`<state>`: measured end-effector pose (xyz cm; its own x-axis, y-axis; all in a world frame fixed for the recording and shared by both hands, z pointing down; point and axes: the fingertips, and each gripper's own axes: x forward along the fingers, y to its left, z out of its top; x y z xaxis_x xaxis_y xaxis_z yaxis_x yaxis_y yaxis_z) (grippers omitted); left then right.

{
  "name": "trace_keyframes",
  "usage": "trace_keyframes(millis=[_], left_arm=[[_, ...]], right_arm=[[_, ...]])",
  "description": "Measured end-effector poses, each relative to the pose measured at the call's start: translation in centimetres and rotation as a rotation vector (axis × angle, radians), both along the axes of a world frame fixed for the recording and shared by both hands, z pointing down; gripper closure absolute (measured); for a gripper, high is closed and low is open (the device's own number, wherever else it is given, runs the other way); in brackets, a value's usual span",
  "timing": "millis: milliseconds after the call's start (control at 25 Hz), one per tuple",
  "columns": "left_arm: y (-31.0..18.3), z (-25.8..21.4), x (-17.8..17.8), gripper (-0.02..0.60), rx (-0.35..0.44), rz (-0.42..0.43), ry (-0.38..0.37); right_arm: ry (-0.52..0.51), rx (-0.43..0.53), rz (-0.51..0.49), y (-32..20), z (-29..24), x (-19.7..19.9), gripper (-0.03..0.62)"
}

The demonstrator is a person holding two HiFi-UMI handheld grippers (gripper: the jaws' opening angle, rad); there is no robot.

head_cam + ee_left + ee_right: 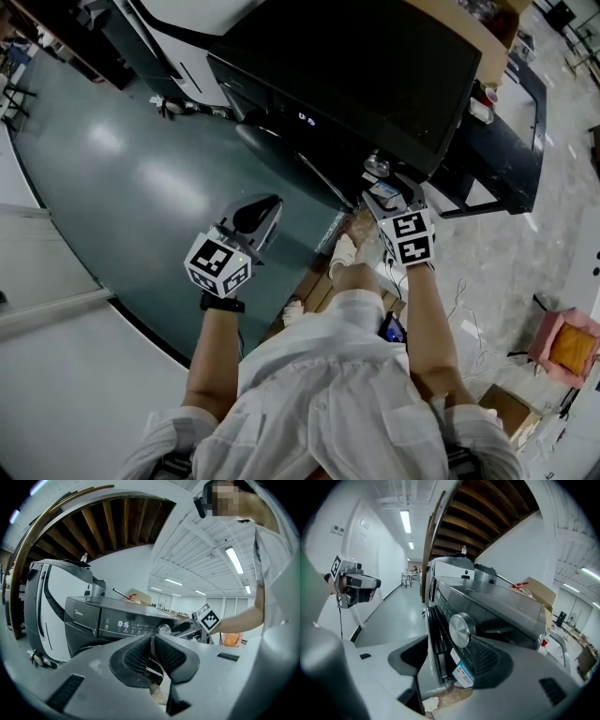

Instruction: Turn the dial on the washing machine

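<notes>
A dark front-loading washing machine stands in front of me, its display reading 0:15. Its round silver dial sits on the control panel, and I see the dial from above too. My right gripper is open right at the panel, the dial just past its right finger and not clamped. In the head view the right gripper is directly below the dial. My left gripper hangs apart to the left of the machine's front, its pads pressed together with nothing held.
A cardboard box and a red-handled tool lie on the machine's top. A white appliance stands to its left. Loose cables and a pink box lie on the floor at right. My feet are near the machine's base.
</notes>
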<state>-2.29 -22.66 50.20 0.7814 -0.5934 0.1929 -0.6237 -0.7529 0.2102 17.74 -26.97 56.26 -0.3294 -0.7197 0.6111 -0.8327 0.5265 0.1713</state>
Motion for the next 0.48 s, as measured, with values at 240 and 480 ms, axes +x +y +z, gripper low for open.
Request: trace_keyframes(millis=[240, 480], left_arm=[[0.1, -0.1, 0.4, 0.552, 0.001, 0.007, 0.004], [0.2, -0.4, 0.8, 0.552, 0.006, 0.013, 0.002]], right_arm=[[-0.011, -0.066, 0.013, 0.2, 0.7, 0.1, 0.306], [-0.031, -0.132, 0.040, 0.4, 2.1, 0.1, 0.293]])
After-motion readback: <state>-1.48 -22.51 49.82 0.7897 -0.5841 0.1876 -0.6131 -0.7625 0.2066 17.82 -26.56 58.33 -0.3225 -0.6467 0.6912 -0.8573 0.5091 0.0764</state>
